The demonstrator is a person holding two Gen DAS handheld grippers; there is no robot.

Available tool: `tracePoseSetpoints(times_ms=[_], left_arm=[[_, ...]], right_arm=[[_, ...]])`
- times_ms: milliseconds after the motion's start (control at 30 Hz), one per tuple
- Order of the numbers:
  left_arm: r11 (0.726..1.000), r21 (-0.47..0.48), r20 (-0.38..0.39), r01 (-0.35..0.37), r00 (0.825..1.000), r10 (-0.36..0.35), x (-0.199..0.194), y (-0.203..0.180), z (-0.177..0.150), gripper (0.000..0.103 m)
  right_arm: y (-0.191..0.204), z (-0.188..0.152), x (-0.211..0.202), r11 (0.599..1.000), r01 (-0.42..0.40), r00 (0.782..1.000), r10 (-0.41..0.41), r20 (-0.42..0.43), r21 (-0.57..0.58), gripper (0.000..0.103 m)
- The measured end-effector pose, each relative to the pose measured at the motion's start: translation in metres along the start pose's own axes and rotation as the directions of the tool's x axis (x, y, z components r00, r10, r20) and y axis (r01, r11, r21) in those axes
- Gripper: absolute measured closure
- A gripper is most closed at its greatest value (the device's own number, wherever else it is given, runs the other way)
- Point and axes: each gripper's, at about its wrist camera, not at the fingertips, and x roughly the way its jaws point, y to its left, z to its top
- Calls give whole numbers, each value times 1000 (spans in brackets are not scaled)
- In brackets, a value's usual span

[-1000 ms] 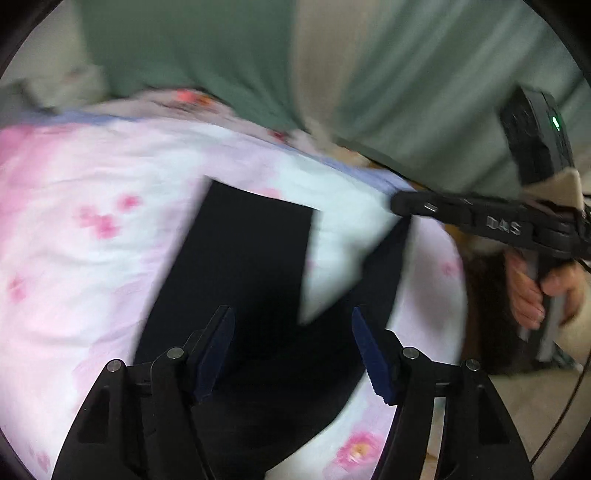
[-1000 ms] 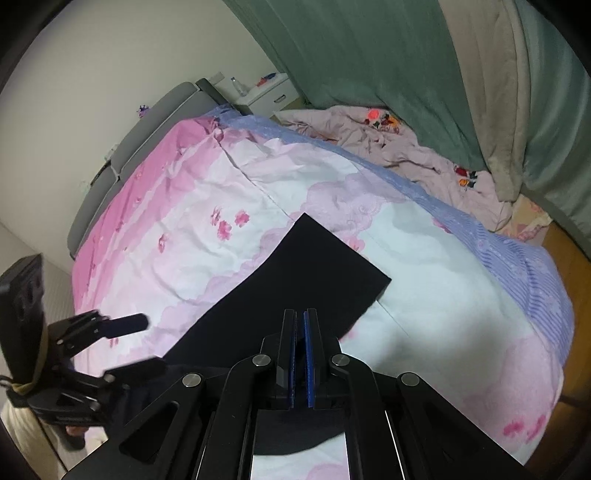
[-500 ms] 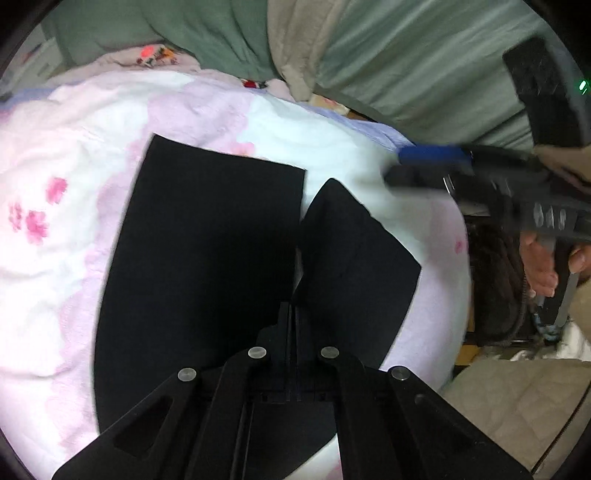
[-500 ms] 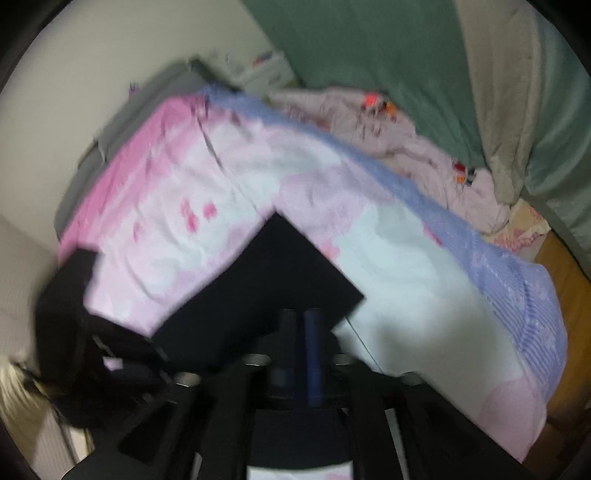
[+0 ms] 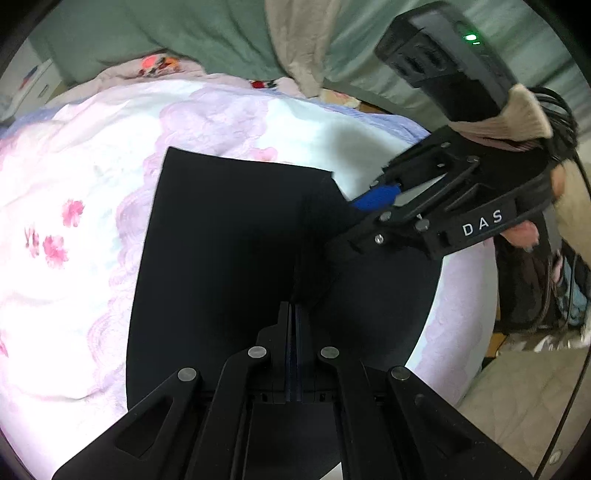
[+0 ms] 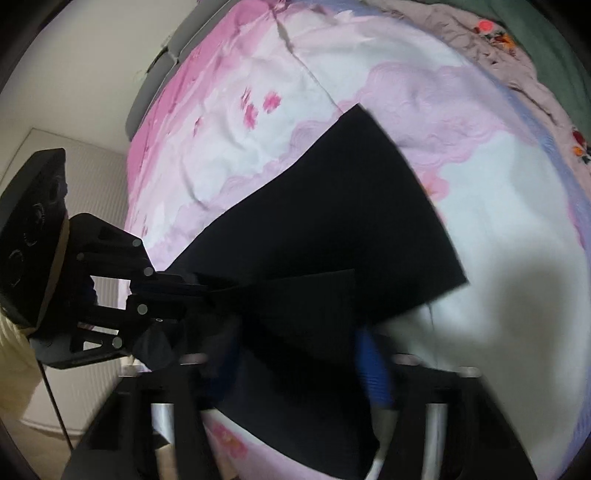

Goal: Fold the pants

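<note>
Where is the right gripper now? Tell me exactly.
In the left wrist view the right gripper reaches in from the right side, its blue-padded fingers over the far right corner of the black pants, which lie on the pink floral bedspread.

Pants (image 5: 229,258) flat on bedspread (image 5: 74,206), one leg lifted over the other. Left gripper (image 5: 294,325) at near fold, right gripper (image 5: 373,199) at right edge. Curtain (image 5: 166,33) behind bed, crumpled blanket (image 6: 491,48) along far side.
</note>
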Motion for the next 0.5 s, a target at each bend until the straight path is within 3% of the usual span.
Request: tracePoseSetpoints(times_ms=[67,133,267,333,400,500], left_arm=[[1000,-10,18,-28,999,28,-1,4,6,99],[998,-28,51,-55,997,56,-4,13,17,100],[984,-148,72,-101,991,112,-7,49,44,98],[957,-230,63,-174,979,193,-10,70,50,95],[923,-268,52,-277,952,301,-20,86,45,93],[889,-325,25,-322,937,349,-32,107,19,81]], right_arm=[[4,5,0,1000,12,1000,-12,28,16,86],[15,12,-7,997,73,994,-73,81,0,88],[34,42,-19,968,245,958,-235,164,-45,89],[35,64,-16,956,290,944,-276,179,-54,89],[31,86,-6,947,318,937,-305,170,-55,89],[30,112,14,916,388,918,-373,138,-104,89]])
